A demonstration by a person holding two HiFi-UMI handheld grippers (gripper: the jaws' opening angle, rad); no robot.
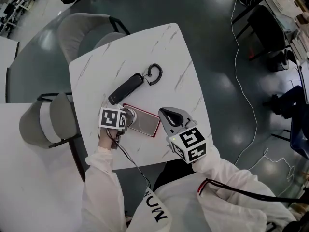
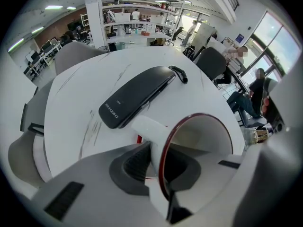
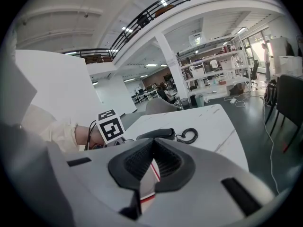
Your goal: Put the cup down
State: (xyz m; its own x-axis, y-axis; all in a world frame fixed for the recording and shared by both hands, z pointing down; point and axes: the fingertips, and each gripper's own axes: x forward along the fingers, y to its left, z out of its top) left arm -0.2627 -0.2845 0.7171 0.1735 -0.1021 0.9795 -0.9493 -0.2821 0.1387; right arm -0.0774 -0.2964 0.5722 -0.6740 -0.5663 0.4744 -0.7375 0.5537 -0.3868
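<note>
A white cup with a dark red rim lies tilted between my left gripper's jaws, its mouth facing away from the camera. The left gripper is shut on the cup's wall at the rim. The cup sits over the left end of a flat grey tray with a red rim; I cannot tell whether it touches the tray. My right gripper hovers at the tray's right end, shut, with nothing between its pads.
A black telephone handset with a coiled cord lies beyond the tray on the white marble table. Grey chairs stand at the table's left and far sides. White cables run over the dark floor on the right.
</note>
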